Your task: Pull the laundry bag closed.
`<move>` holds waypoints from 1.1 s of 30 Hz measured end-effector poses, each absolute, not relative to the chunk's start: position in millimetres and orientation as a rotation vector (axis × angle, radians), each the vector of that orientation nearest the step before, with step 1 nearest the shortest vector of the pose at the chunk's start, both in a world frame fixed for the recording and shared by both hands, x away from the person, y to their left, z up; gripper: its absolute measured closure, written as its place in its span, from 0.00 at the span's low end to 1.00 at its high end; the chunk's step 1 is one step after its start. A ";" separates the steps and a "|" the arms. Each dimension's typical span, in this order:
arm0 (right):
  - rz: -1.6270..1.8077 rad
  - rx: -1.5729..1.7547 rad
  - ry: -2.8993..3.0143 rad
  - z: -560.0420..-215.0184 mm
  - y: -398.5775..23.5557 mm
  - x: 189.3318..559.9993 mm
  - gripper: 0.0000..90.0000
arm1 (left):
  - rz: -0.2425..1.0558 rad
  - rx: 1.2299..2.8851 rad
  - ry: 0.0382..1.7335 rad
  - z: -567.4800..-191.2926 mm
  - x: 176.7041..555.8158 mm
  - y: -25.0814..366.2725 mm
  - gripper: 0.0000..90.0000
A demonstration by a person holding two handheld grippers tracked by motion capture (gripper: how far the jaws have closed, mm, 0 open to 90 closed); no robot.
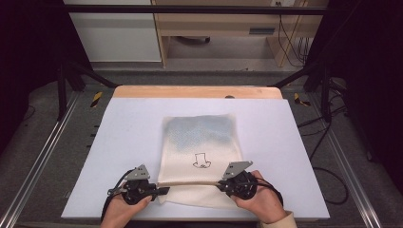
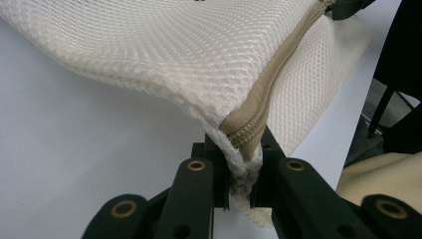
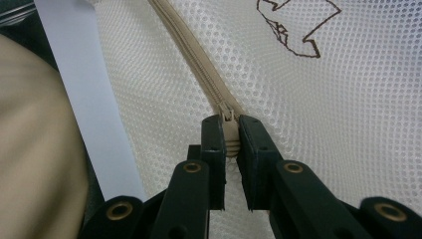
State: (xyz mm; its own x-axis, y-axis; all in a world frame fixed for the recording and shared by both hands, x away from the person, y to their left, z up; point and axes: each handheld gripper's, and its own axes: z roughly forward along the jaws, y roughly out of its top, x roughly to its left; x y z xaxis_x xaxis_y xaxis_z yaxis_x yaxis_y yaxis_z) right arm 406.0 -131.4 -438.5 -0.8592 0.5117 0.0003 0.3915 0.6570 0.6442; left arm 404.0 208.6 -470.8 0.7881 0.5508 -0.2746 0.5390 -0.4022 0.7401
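Observation:
A cream mesh bag point(image 1: 202, 142) with a small black drawing lies on the white table, something bluish inside its far half. A tan zipper point(image 1: 190, 182) runs across its near end. My left gripper point(image 1: 159, 191) is shut on the bag's left corner, where the mesh and the zipper end point(image 2: 244, 134) are pinched between its pads. My right gripper point(image 1: 220, 185) is shut on the zipper pull point(image 3: 230, 134) at the right end. Between the two grippers the zipper is drawn taut and closed.
The white table top point(image 1: 123, 137) has bare room left and right of the bag. A wooden edge point(image 1: 197, 91) runs along its far side. Black frame posts point(image 1: 62, 80) stand at both far corners, with cables point(image 1: 328, 175) on the floor to the right.

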 end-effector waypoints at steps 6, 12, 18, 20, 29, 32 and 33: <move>0.987 0.746 2.683 -437.4 -133.9 404.6 0.91 | 0.017 2.082 0.807 -471.1 404.8 208.9 0.91; 0.986 0.752 2.683 -437.8 -136.3 404.0 0.91 | 0.018 2.082 0.807 -470.9 404.6 208.8 0.91; 0.982 0.761 2.678 -438.1 -138.5 403.5 0.91 | 0.016 2.077 0.810 -470.5 404.6 209.2 0.91; 0.983 0.767 2.675 -438.3 -140.0 403.4 0.91 | 0.015 2.077 0.810 -470.6 404.7 209.3 0.91; 0.982 0.785 2.665 -438.9 -146.6 402.1 0.91 | 0.021 2.075 0.810 -469.5 404.5 210.2 0.91; 0.981 0.799 2.662 -439.2 -149.3 401.5 0.91 | 0.023 2.073 0.813 -469.1 404.8 211.1 0.91; 0.983 0.799 2.658 -439.5 -150.5 401.5 0.91 | 0.023 2.074 0.811 -469.0 405.0 211.3 0.91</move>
